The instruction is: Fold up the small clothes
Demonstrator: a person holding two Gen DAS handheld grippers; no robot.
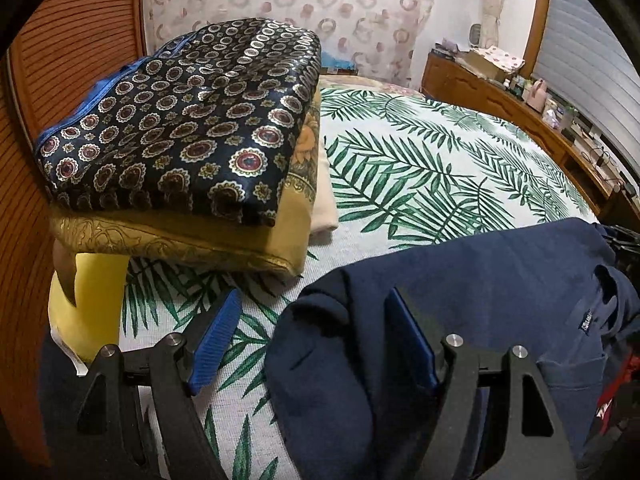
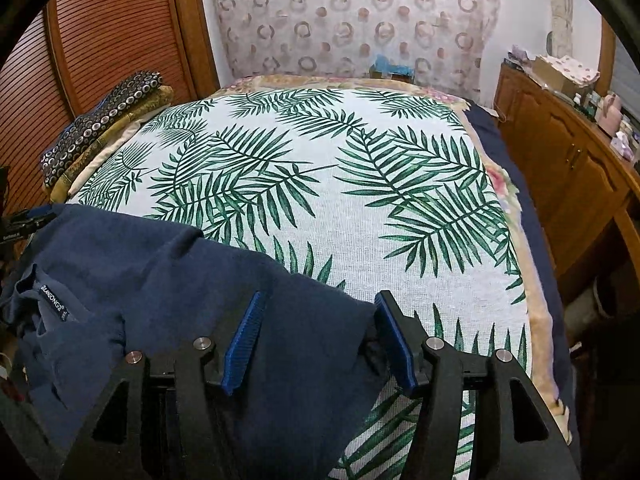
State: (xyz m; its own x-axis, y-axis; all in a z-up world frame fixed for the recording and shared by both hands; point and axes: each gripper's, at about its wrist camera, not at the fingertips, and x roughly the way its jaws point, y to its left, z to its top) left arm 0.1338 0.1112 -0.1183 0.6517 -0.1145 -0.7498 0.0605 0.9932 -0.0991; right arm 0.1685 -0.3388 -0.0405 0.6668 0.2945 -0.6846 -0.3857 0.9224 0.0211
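Note:
A navy blue shirt (image 1: pixel 480 280) lies on the palm-leaf bedspread (image 1: pixel 420 160) at the near edge. In the right wrist view the navy shirt (image 2: pixel 160 280) shows its neck label at the left. My left gripper (image 1: pixel 316 312) is open, its jaws wide apart over the shirt's left edge, the right finger (image 1: pixel 412 344) over the cloth. My right gripper (image 2: pixel 318 316) is open, its jaws astride the shirt's right edge. Neither holds cloth.
A stack of folded clothes (image 1: pixel 192 120), dark patterned on top of gold and cream ones, sits at the bed's left side, also in the right wrist view (image 2: pixel 100 120). A yellow item (image 1: pixel 88 304) lies below it. A wooden dresser (image 2: pixel 568 160) stands right; louvred wardrobe doors (image 2: pixel 100 40) left.

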